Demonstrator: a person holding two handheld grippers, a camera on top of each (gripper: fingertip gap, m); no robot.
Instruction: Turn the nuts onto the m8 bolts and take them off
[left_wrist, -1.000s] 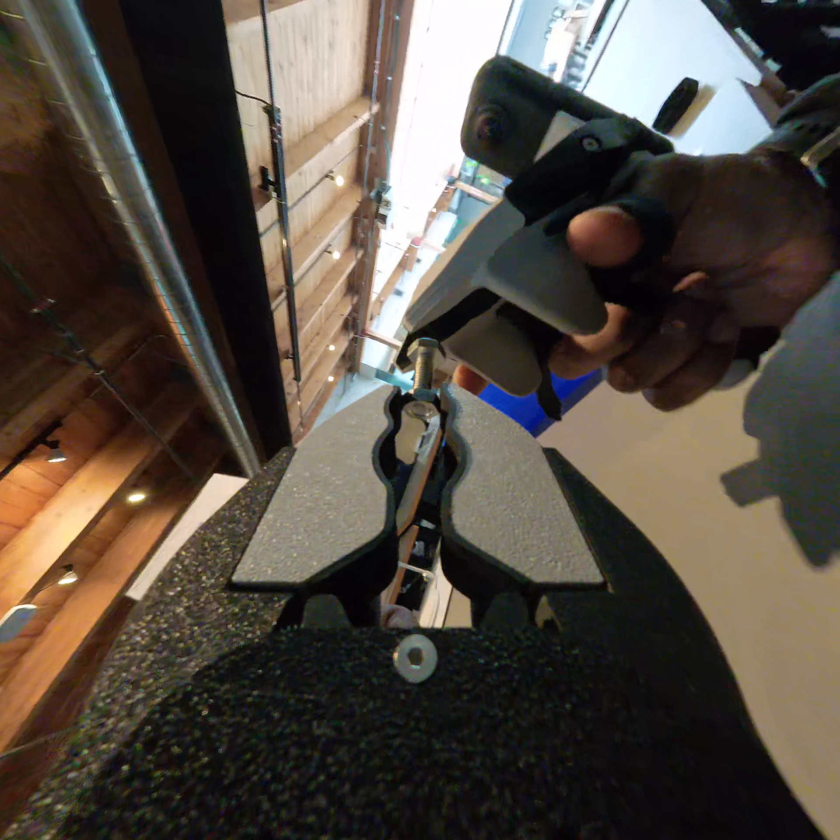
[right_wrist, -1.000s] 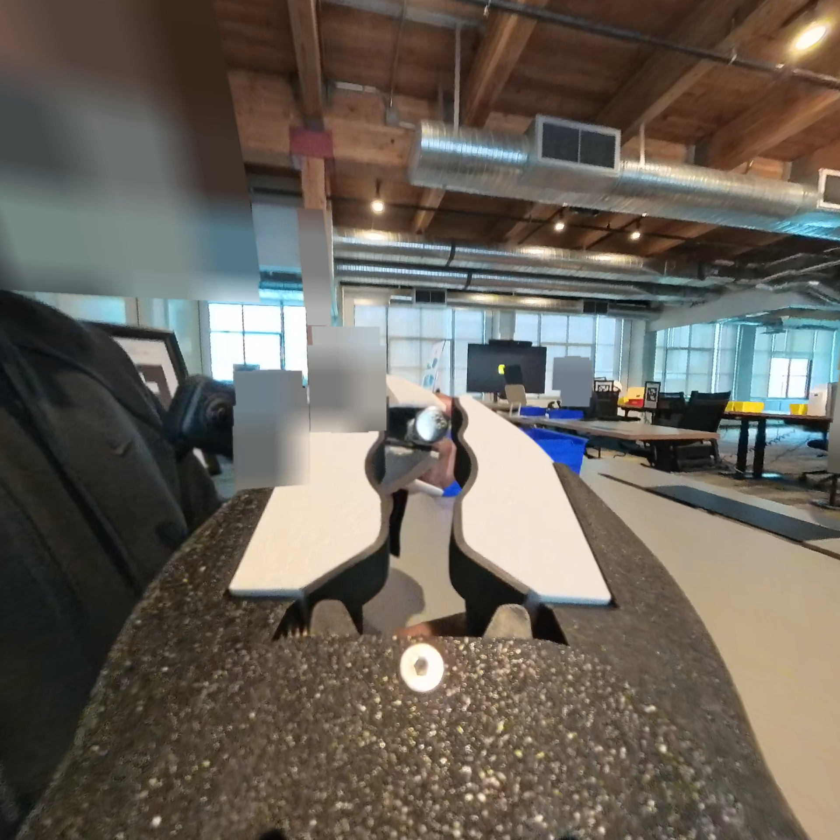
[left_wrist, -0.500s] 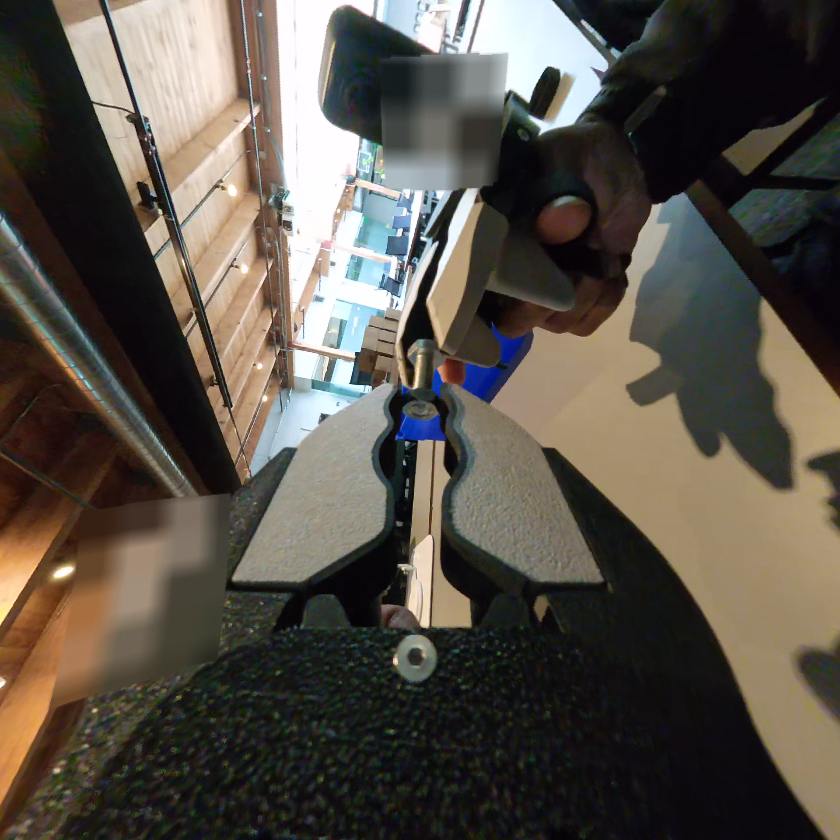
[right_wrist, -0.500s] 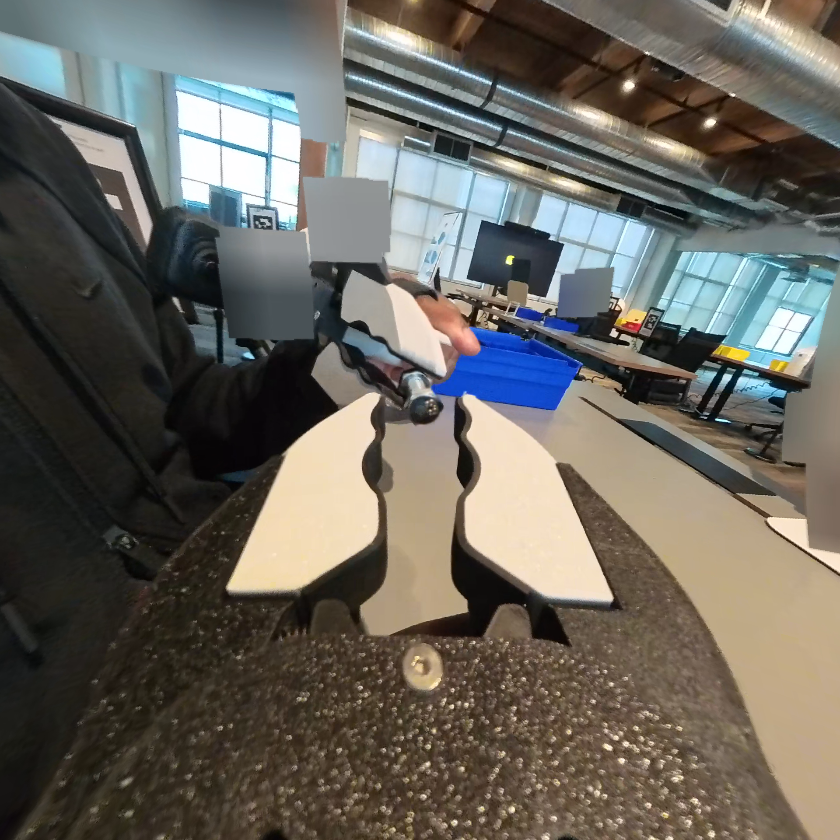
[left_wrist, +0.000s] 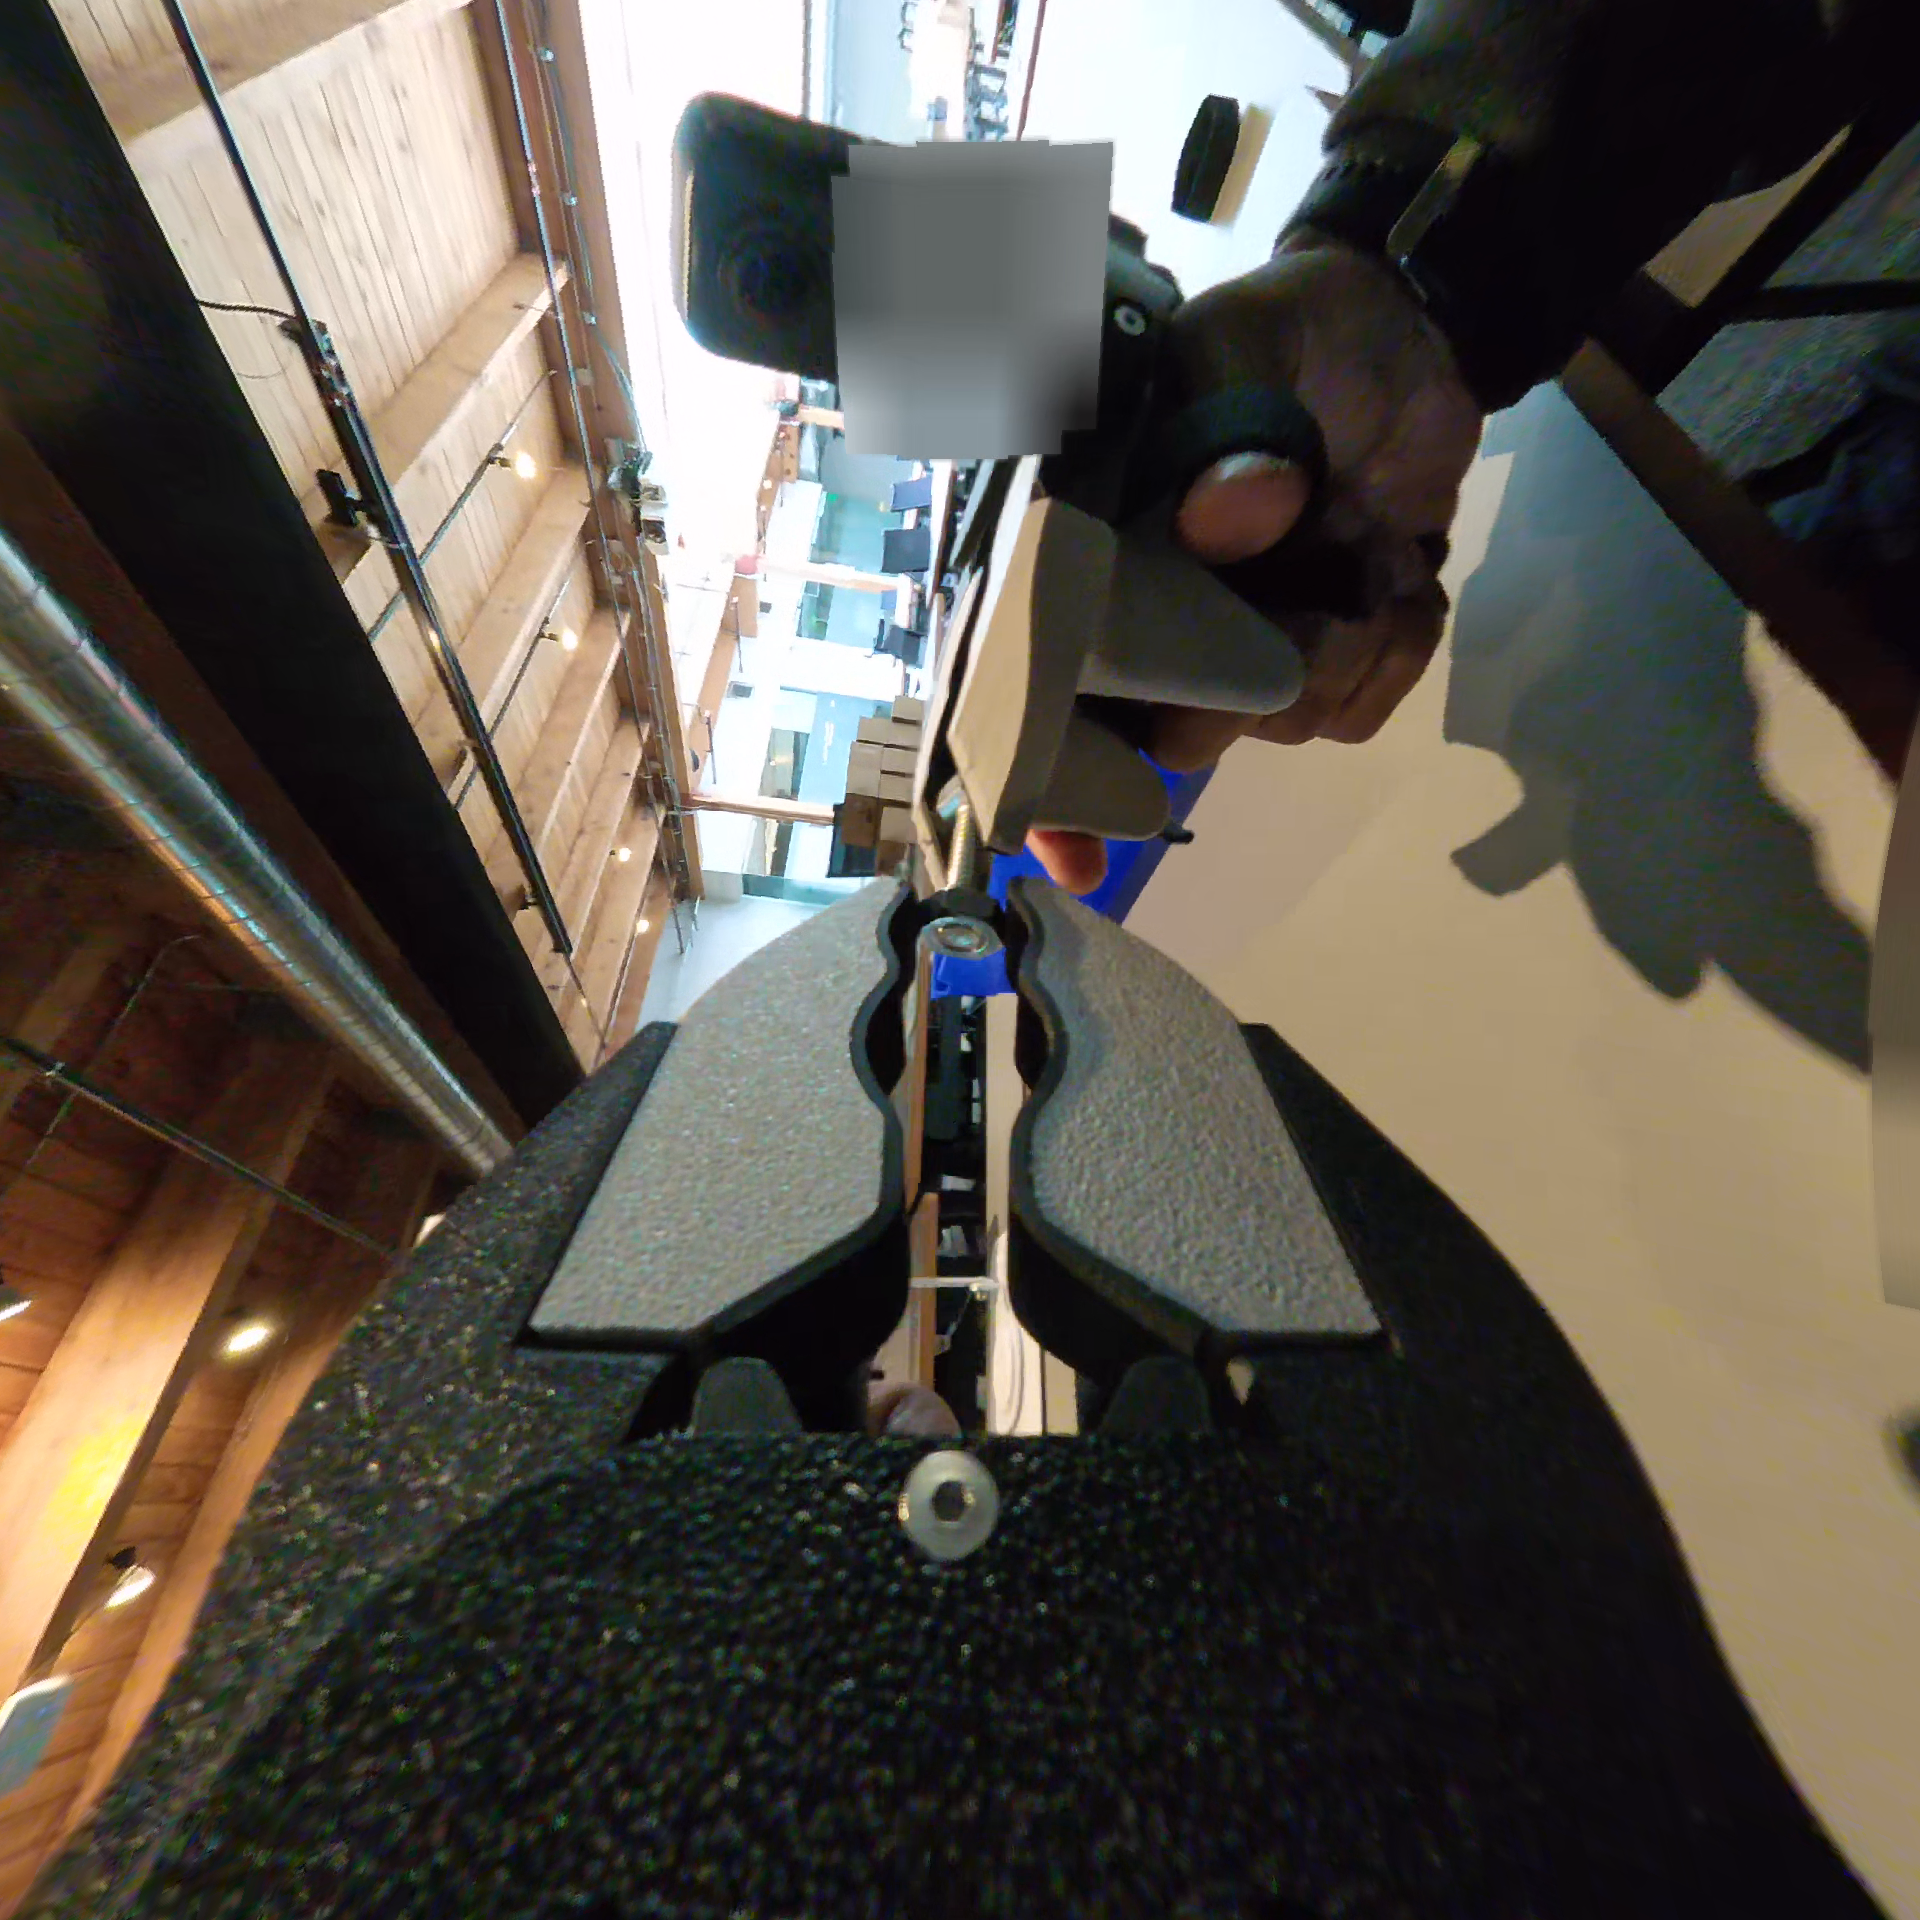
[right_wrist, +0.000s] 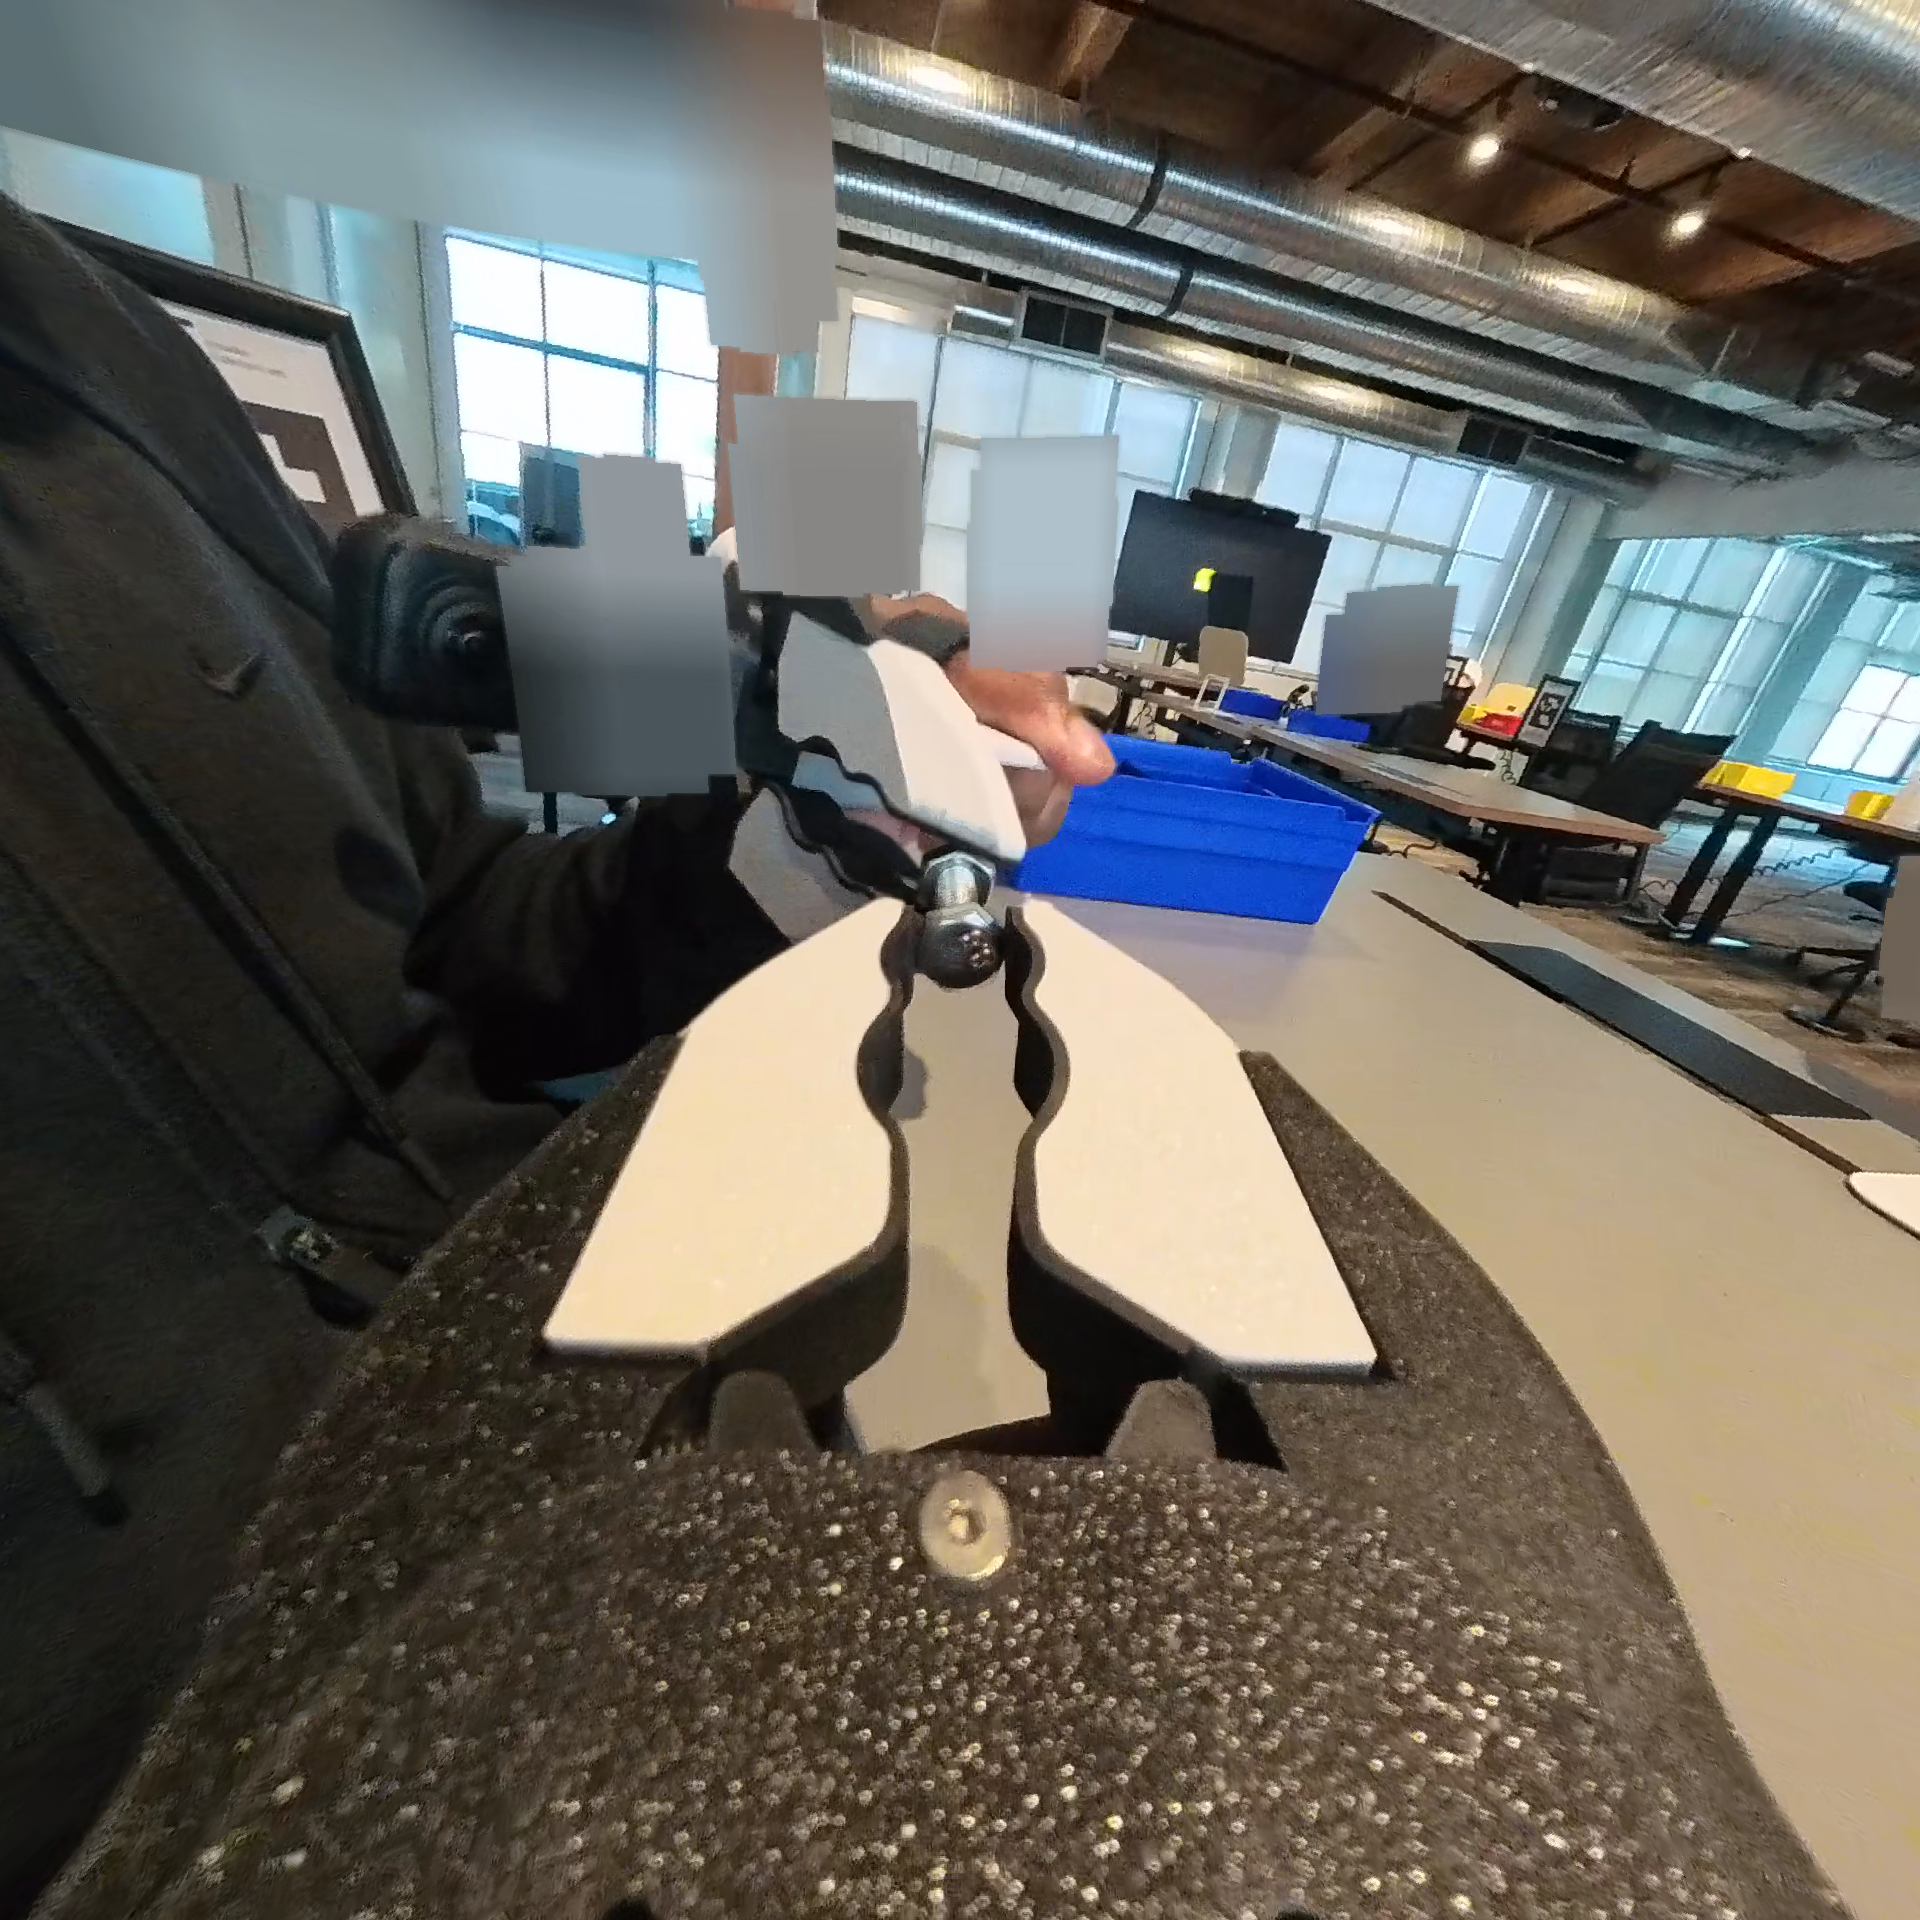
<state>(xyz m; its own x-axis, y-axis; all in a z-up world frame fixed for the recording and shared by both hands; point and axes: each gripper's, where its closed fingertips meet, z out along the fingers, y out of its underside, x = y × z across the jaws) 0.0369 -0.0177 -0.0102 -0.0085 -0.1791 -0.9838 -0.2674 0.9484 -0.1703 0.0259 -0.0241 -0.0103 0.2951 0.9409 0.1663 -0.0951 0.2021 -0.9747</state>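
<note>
Two grippers: met over grey table (right_wrist: 1558, 1091).
Left gripper (left_wrist: 961, 925): clamped on nut (left_wrist: 961, 938).
Right gripper (right_wrist: 956, 935): clamped on bolt (right_wrist: 961, 951).
Behind: blue bin (right_wrist: 1195, 831), partly hidden by hand (right_wrist: 1023, 717).

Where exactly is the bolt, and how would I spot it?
Look above the grey table, in front of the blue bin, where the two grippers meet tip to tip. The bolt bridges them: its six-sided head sits between the tips of the right gripper, while the smaller nut on its threads is held by the left gripper.
</note>
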